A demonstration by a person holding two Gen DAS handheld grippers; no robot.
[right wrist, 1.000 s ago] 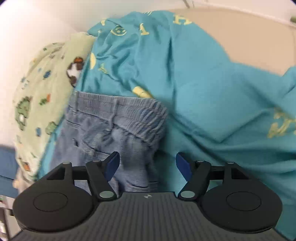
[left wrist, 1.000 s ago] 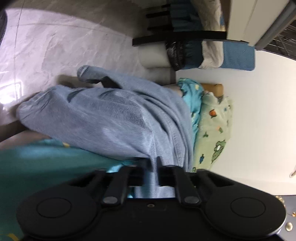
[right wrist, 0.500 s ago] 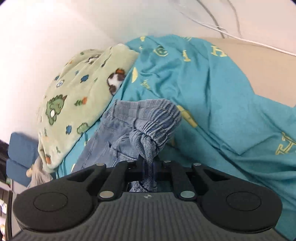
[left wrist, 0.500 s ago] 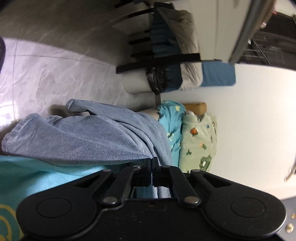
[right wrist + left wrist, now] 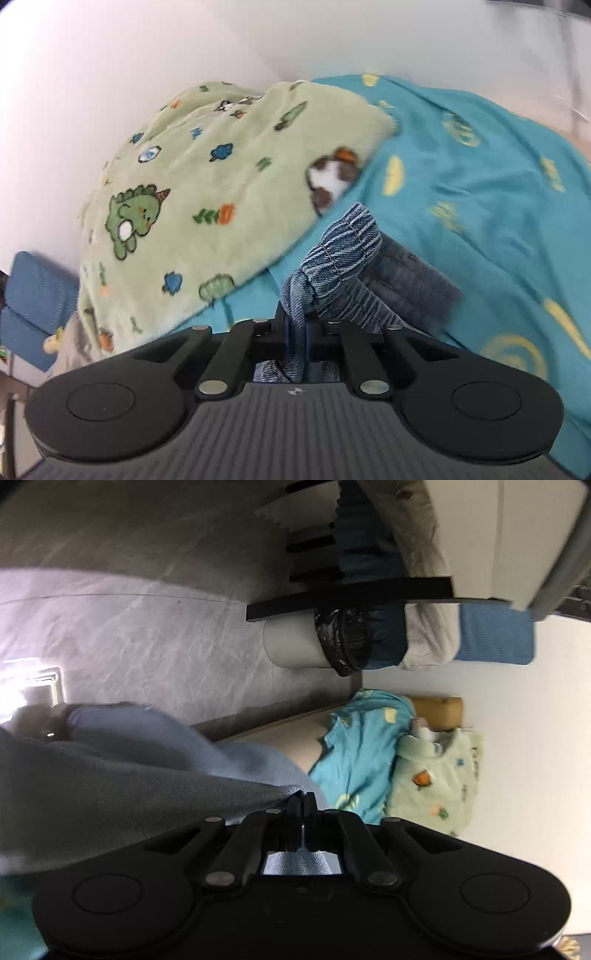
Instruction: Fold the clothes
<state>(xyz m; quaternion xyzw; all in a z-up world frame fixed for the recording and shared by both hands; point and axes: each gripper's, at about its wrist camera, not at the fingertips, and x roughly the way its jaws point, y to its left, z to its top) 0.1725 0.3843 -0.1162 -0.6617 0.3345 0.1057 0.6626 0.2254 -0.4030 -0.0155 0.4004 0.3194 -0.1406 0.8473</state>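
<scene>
I hold a pair of light blue denim trousers with both grippers. My left gripper point(image 5: 303, 800) is shut on a fold of the trousers' cloth point(image 5: 122, 775), which hangs to the left, lifted off the bed. My right gripper point(image 5: 295, 321) is shut on the gathered elastic waistband point(image 5: 343, 251), held above the teal bed sheet point(image 5: 480, 192). The sheet also shows in the left wrist view point(image 5: 362, 753).
A pale green dinosaur blanket point(image 5: 207, 192) lies bunched against the white wall; it also shows in the left wrist view point(image 5: 436, 779). A white bin with a black bag point(image 5: 317, 642) and a dark chair point(image 5: 351, 594) stand on the grey floor point(image 5: 129, 627).
My right gripper has shut on the waistband and lifted it. My left gripper has raised the trousers, so more floor and bed show beneath them.
</scene>
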